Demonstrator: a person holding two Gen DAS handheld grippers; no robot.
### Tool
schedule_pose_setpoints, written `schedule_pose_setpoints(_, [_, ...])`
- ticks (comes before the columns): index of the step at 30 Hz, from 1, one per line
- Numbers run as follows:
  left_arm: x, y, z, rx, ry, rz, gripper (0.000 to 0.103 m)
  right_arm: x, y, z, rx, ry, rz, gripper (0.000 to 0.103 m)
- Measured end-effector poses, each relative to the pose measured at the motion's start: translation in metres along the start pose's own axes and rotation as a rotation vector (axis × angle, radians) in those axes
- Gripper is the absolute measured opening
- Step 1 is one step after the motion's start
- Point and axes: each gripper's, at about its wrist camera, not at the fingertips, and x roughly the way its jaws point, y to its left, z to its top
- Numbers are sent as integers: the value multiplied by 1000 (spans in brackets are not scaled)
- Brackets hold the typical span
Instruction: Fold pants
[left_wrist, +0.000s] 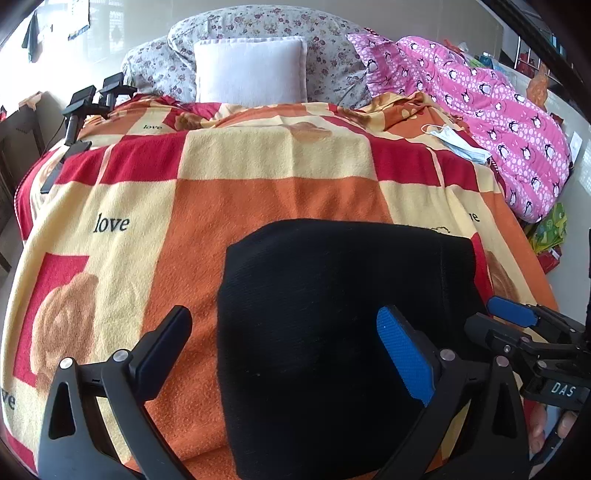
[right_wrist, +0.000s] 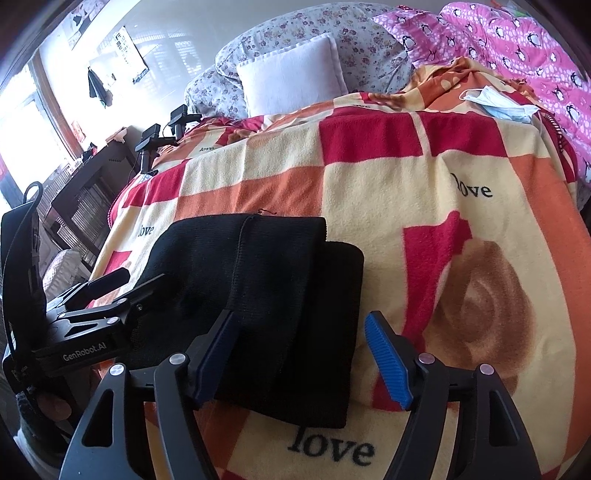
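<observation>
The black knit pants (left_wrist: 332, 314), folded into a compact stack, lay flat on the fleece blanket checked in orange, red and cream with "love" lettering (left_wrist: 258, 206), at its near edge. The left gripper (left_wrist: 284, 347) hung over the stack's left part with its jaws spread wide: its black left finger stood over bare blanket just beside the pants' left edge, while its blue-padded right finger stood over the dark cloth; neither visibly pinched anything. In the right wrist view, the same gripper (right_wrist: 125, 280) reached in low from the left, tips at the stack's left border.

The right gripper (right_wrist: 301, 354) was also held apart, straddling the near right corner of the pants (right_wrist: 280, 295), left pad over the fabric, right pad over blanket beyond the edge. In the left view it (left_wrist: 513, 312) pointed in from the right, level with the stack's right side.

Farther back lay a white square pillow (left_wrist: 251, 70), a pale blue face mask (left_wrist: 458, 142) and a pink penguin-print quilt (left_wrist: 491, 110).
</observation>
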Motion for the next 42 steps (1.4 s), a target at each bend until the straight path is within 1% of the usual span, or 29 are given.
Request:
schedule_pose_setpoints(4, [-3, 10, -1, -20, 7, -12, 101, 3, -2, -1, 11, 6, 10, 75])
schedule_pose_setpoints(6, [-5, 19, -2, -45, 15, -39, 101, 5, -3, 0, 15, 8, 17, 76])
schedule_pose_setpoints(11, [-5, 39, -7, -93, 26, -67, 102, 10, -5, 1, 22, 15, 33, 78])
schedule_pose_setpoints(14, [-1, 42, -9, -113, 29, -81, 103, 15, -9, 2, 53, 24, 82, 78])
schedule_pose_setpoints(15, [2, 43, -9, -128, 36, -96, 103, 18, -10, 2, 63, 25, 90, 81])
schedule_pose_setpoints(18, [11, 41, -11, -146, 58, -134, 103, 26, -14, 1, 112, 35, 131, 83])
schedule_pose_setpoints(20, [16, 39, -13, -149, 62, -150, 103, 28, -14, 0, 115, 21, 141, 83])
schedule_pose_setpoints(22, [24, 36, -14, -160, 91, -191, 103, 29, -11, -1, 99, -2, 132, 80])
schedule_pose_setpoints(23, [25, 33, -14, -159, 98, -197, 103, 28, -10, -2, 93, -9, 131, 76])
schedule_pose_setpoints(24, [23, 29, -14, -144, 86, -193, 95, 26, -9, -2, 83, -23, 126, 69])
schedule_pose_setpoints(25, [22, 25, -14, -134, 91, -217, 88, 23, -6, -3, 68, -37, 123, 66])
schedule_pose_setpoints(26, [19, 22, -13, -126, 90, -213, 84, 20, -4, -3, 53, -47, 111, 61])
schedule_pose_setpoints(27, [16, 19, -12, -113, 82, -196, 79, 17, -1, -3, 38, -53, 94, 58])
schedule_pose_setpoints(28, [11, 16, -10, -95, 75, -187, 75, 14, 3, -2, 25, -61, 80, 57])
schedule_pose_setpoints(29, [8, 15, -8, -90, 73, -188, 68, 11, 5, 0, 15, -70, 68, 53])
schedule_pose_setpoints(30, [4, 16, -6, -87, 67, -192, 60, 8, 7, 2, 8, -77, 66, 52])
schedule_pose_setpoints(32, [-8, 16, 2, -75, 47, -206, 51, 2, 11, 6, -5, -88, 70, 50])
schedule_pose_setpoints(33, [-12, 15, 6, -68, 36, -211, 49, -1, 14, 9, -14, -96, 74, 48])
schedule_pose_setpoints(37, [-27, 8, 27, -26, -24, -206, 48, -14, 27, 27, -51, -137, 74, 47])
schedule_pose_setpoints(42, [-22, 11, 52, -30, -56, -193, 48, -13, 32, 57, -77, -176, 60, 47])
